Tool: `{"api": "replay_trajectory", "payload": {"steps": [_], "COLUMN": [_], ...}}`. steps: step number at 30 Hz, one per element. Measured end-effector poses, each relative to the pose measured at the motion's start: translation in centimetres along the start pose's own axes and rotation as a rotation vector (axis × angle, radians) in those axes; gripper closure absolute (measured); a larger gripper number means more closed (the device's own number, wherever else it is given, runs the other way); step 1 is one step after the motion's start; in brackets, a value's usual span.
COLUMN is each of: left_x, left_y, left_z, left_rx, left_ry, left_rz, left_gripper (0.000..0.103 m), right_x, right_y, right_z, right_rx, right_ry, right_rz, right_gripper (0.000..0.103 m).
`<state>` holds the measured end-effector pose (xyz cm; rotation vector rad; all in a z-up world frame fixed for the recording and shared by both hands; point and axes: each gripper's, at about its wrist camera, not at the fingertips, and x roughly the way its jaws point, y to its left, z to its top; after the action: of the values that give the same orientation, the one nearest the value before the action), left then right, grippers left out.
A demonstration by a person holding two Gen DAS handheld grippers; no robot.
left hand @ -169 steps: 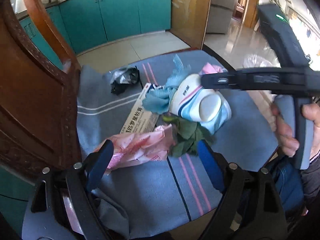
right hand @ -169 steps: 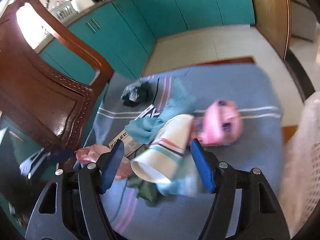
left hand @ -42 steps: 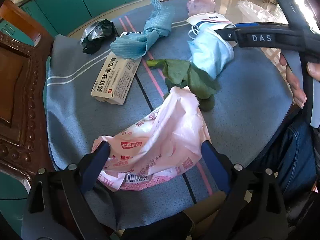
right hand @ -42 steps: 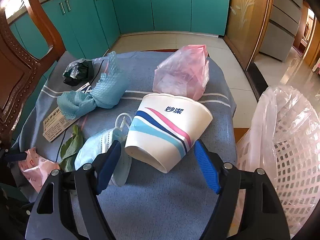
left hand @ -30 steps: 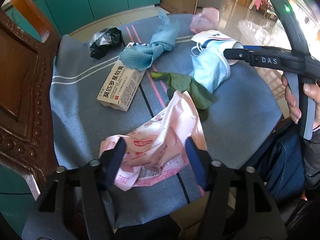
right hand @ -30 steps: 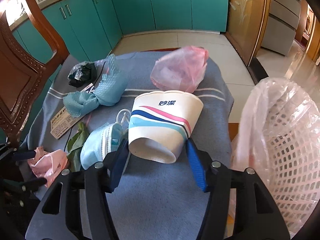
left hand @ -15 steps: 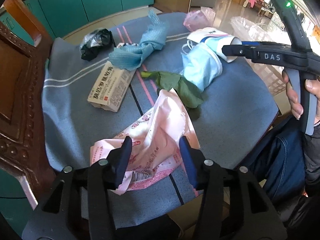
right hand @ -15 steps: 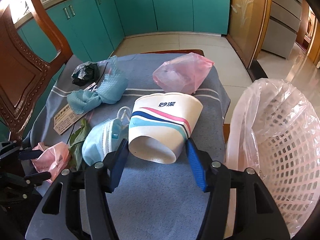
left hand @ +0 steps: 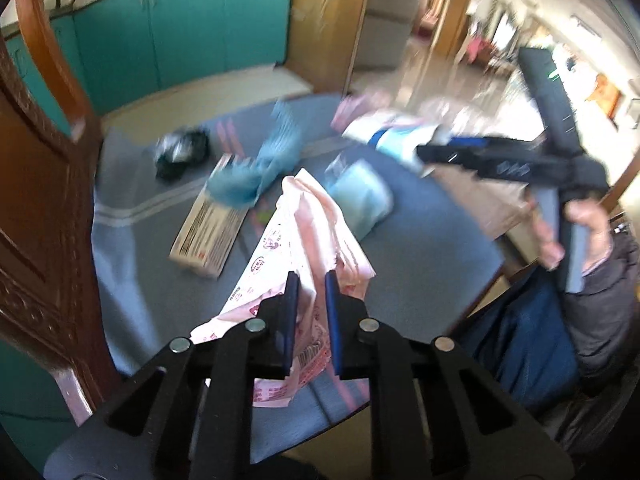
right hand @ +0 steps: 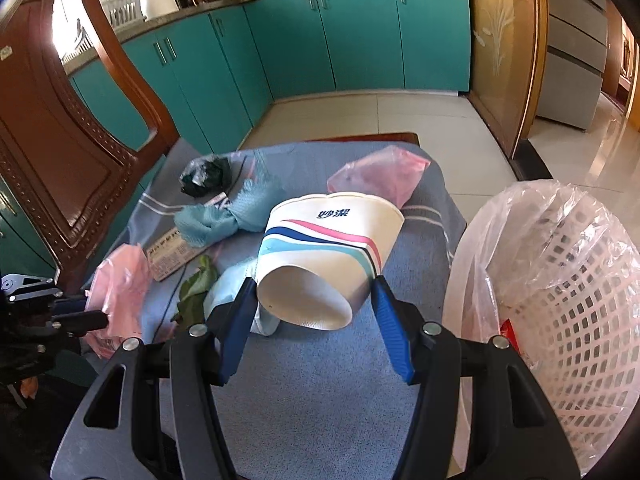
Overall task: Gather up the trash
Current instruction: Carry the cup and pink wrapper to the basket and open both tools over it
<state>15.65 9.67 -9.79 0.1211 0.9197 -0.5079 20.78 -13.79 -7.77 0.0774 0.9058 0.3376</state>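
teal kitchen cabinets (right hand: 288, 40) stood behind a small table covered with a grey-blue striped cloth (right hand: 320, 392), with a carved wooden chair (right hand: 60, 152) at its left edge. the right gripper (right hand: 312, 320) was clamped on a paper cup (right hand: 324, 256) that lay on its side between the blue pads, narrow base toward the camera and wide rim pointing away toward the cabinets, its long axis running along the fingers. a white lattice basket lined with a clear bag (right hand: 560, 300) stood just right of that gripper, beside the table. the left gripper (left hand: 308, 316) had its jaws nearly closed, pinching a pink printed wrapper (left hand: 304, 236) that rose from between the pads, its long axis stretching away from the camera over the cloth. on the cloth beyond lay a flat cardboard box (left hand: 208, 232), a blue mesh rag (right hand: 228, 212), a face mask (left hand: 360, 196), a green leaf (right hand: 196, 284), a black crumpled bag (right hand: 204, 176) and a pink plastic bag (right hand: 380, 176).
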Motion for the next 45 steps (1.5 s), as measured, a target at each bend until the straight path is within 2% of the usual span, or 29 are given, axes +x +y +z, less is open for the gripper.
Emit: {"api": "replay_trajectory", "payload": {"steps": [3, 6, 9, 12, 15, 18, 20, 22, 23, 24, 26, 28, 30, 31, 32, 33, 36, 40, 43, 45], "left_x": [-0.8, -0.5, 0.3, 1.2, 2.4, 3.1, 3.4, 4.1, 4.6, 5.1, 6.4, 7.9, 9.9, 10.6, 11.4, 11.9, 11.1, 7.8, 6.0, 5.8], "left_y": [-1.0, -2.9, -5.5, -6.7, -6.9, -7.1, -7.4, -7.9, -8.4, -8.9, -10.3, -11.6, -12.8, -12.9, -13.0, -13.1, -13.6, -14.7, -16.4, -16.9], "left_z": [0.6, 2.3, 4.3, 5.6, 6.1, 6.0, 5.9, 5.9, 5.8, 5.7, 5.3, 4.9, 4.3, 4.1, 3.8, 3.6, 3.9, 6.3, 8.5, 9.6], "left_rx": [0.016, 0.038, 0.072, 0.085, 0.056, 0.042, 0.052, 0.070, 0.086, 0.103, 0.147, 0.192, 0.233, 0.234, 0.226, 0.220, 0.220, 0.191, 0.215, 0.234], "left_ry": [-0.058, -0.067, -0.076, -0.075, -0.051, -0.031, -0.026, -0.017, -0.002, 0.006, 0.039, 0.082, 0.151, 0.173, 0.199, 0.210, 0.183, 0.072, -0.009, -0.028], "left_rz": [-0.030, -0.042, -0.104, -0.123, -0.120, -0.116, -0.142, -0.129, -0.106, -0.089, -0.098, -0.095, -0.045, -0.031, -0.025, -0.025, -0.063, -0.175, -0.241, -0.222], "left_gripper": [0.088, 0.088, 0.091, 0.091, 0.091, 0.091, 0.090, 0.076, 0.050, 0.039, 0.039, 0.049, 0.077, 0.085, 0.096, 0.101, 0.101, 0.101, 0.101, 0.101], "right_x": [-1.6, -4.0, -6.0, -5.2, -4.4, -4.6, -5.5, -6.8, -7.4, -7.7, -8.0, -8.2, -8.6, -8.7, -9.2, -9.6, -10.9, -10.8, -9.4, -8.8], "right_y": [-0.8, -3.0, -6.4, -9.0, -8.8, -9.3, -9.9, -10.5, -10.6, -10.6, -10.9, -11.2, -11.5, -11.5, -11.8, -12.0, -12.9, -14.7, -16.3, -16.9], "right_z": [0.4, 1.1, 1.0, 0.4, 0.1, 0.1, 0.0, -0.1, -0.1, -0.1, -0.2, -0.2, -0.2, -0.1, -0.2, -0.3, -0.8, -1.9, -2.8, -3.0], "right_rx": [0.021, 0.082, 0.179, 0.243, 0.250, 0.281, 0.312, 0.325, 0.323, 0.319, 0.321, 0.329, 0.334, 0.335, 0.335, 0.334, 0.342, 0.383, 0.452, 0.472], "right_ry": [-0.057, -0.134, -0.191, -0.157, -0.125, -0.137, -0.175, -0.227, -0.250, -0.261, -0.268, -0.272, -0.287, -0.296, -0.313, -0.328, -0.361, -0.317, -0.237, -0.200], "right_rz": [-0.002, -0.028, -0.030, 0.052, 0.127, 0.106, 0.131, 0.146, 0.146, 0.143, 0.131, 0.117, 0.090, 0.072, 0.040, 0.009, -0.095, -0.246, -0.280, -0.298], "right_gripper": [0.045, 0.046, 0.046, 0.046, 0.047, 0.047, 0.047, 0.047, 0.047, 0.047, 0.047, 0.047, 0.047, 0.047, 0.047, 0.047, 0.047, 0.047, 0.047, 0.047]}}
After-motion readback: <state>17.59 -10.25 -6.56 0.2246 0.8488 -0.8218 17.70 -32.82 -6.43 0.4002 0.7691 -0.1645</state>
